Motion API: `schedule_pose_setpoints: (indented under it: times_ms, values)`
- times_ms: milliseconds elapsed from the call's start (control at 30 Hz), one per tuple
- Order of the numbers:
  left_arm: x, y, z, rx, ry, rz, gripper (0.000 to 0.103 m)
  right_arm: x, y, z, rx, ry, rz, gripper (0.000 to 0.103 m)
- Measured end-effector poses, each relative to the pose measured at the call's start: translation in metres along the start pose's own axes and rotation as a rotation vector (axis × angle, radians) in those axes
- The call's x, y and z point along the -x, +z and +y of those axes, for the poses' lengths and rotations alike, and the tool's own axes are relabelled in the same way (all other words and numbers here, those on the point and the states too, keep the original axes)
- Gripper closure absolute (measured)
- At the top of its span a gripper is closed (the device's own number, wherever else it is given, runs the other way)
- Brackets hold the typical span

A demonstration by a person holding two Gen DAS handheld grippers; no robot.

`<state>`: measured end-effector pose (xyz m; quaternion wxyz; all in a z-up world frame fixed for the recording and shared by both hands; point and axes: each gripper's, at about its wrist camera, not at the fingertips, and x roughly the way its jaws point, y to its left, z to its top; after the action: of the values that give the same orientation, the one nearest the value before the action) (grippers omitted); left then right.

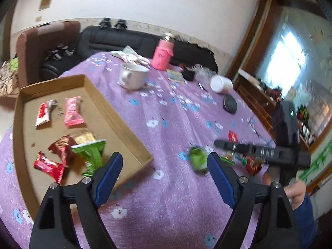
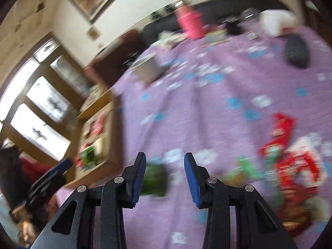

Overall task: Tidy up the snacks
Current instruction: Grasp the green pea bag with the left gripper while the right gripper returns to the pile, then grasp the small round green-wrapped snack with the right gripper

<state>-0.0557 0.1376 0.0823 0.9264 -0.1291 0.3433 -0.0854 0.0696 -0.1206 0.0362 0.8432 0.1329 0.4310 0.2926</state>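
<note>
A shallow cardboard tray (image 1: 116,112) on the purple flowered tablecloth (image 1: 166,124) holds several snack packets: a pink one (image 1: 73,112), a red-and-white one (image 1: 43,114), a green one (image 1: 91,153) and a red one (image 1: 49,166). My left gripper (image 1: 165,156) stands open over the cloth by the tray's near corner, with nothing between its fingers. A loose green packet (image 1: 198,161) lies to its right, beside more red and green packets (image 1: 253,164). In the blurred right wrist view my right gripper (image 2: 165,155) is open low over that green packet (image 2: 154,178), which lies by its left finger. The right pad is clear of it.
At the back of the table stand a white mug (image 1: 133,76), a pink bottle (image 1: 162,54), a tipped white cup (image 1: 221,84) and a black mouse (image 1: 230,103). A black sofa (image 1: 116,39) runs behind the table. A heap of red packets (image 2: 290,161) lies to the right of my right gripper.
</note>
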Motion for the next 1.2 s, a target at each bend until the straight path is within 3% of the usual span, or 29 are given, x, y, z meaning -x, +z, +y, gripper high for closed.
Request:
schedule_pose_setpoints:
  times_ms: [67, 233, 300, 367, 700, 733, 767, 800, 967, 1200]
  values:
    - [-0.008, 0.000, -0.010, -0.010, -0.028, 0.036, 0.020, 0.009, 0.000, -0.017, -0.050, -0.052, -0.021, 0.061]
    - [-0.025, 0.002, -0.031, -0.018, -0.062, 0.088, 0.024, 0.013, -0.009, -0.047, -0.144, -0.065, 0.010, 0.062]
    - [-0.036, 0.002, -0.037, -0.021, -0.034, 0.117, 0.040, 0.009, -0.009, -0.047, -0.147, -0.072, 0.013, 0.062]
    - [-0.049, 0.002, -0.042, -0.031, -0.017, 0.149, 0.044, 0.011, -0.008, -0.048, -0.159, -0.073, 0.001, 0.062]
    - [-0.105, -0.010, -0.063, -0.106, 0.127, 0.235, 0.045, 0.021, -0.010, -0.053, -0.196, -0.041, -0.019, 0.062]
    - [-0.109, -0.011, -0.063, -0.105, 0.130, 0.235, 0.049, 0.021, -0.011, -0.053, -0.197, -0.041, -0.014, 0.062]
    - [-0.113, -0.012, -0.062, -0.104, 0.135, 0.238, 0.065, 0.019, -0.011, -0.053, -0.199, -0.042, -0.005, 0.062]
    - [-0.118, -0.013, -0.060, -0.102, 0.141, 0.257, 0.069, 0.019, -0.013, -0.053, -0.200, -0.043, 0.002, 0.062]
    - [-0.116, -0.015, -0.058, -0.099, 0.131, 0.211, 0.070, 0.015, -0.014, -0.051, -0.205, -0.051, 0.024, 0.062]
    - [-0.110, -0.013, -0.050, -0.065, 0.097, 0.154, 0.071, -0.001, -0.020, -0.043, -0.158, -0.134, 0.078, 0.062]
